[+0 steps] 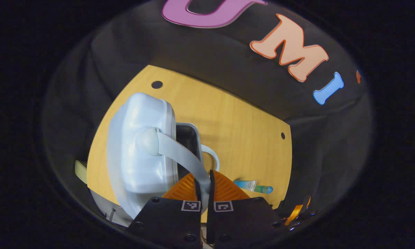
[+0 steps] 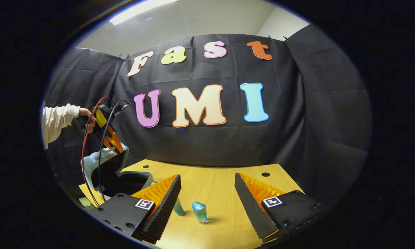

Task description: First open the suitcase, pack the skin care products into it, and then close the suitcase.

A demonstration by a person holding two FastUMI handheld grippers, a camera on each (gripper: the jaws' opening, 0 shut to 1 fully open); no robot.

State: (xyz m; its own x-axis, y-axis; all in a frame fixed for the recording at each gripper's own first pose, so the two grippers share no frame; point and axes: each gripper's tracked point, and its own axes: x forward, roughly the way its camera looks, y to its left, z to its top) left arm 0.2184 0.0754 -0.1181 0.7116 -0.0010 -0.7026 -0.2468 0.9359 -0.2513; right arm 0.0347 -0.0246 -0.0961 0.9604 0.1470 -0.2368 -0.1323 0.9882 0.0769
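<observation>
While the left claw [image 1: 204, 180] is pressed together on the pale handle strap [image 1: 183, 155] of the suitcase [image 1: 141, 148], the lid is seen raised, with the dark inside [image 1: 186, 138] showing between it and the lower shell. In the left gripper view a small tube [image 1: 247, 184] with a green cap lies on the table [image 1: 235, 131] just beyond the fingers, beside the case.

In the right gripper view the right claw [image 2: 207, 188] is spread wide and nothing is held in it. Between its fingers, on the table, a small blue-capped bottle [image 2: 200, 211] stands upright, and a teal item [image 2: 178, 206] leans next to the left finger, partly hidden. Farther off to the left, the open suitcase [image 2: 131, 178] is seen with the other gripper [image 2: 110, 140] at its handle, held by a hand [image 2: 86, 116] in a white sleeve [image 2: 57, 121].

The opening step is judged to be nearly done, with the lid lifted and nothing yet packed. For the next move, the lid would need to be kept up or laid fully back, and the right claw lowered around the bottle, pressed shut on it and carried across into the case.
</observation>
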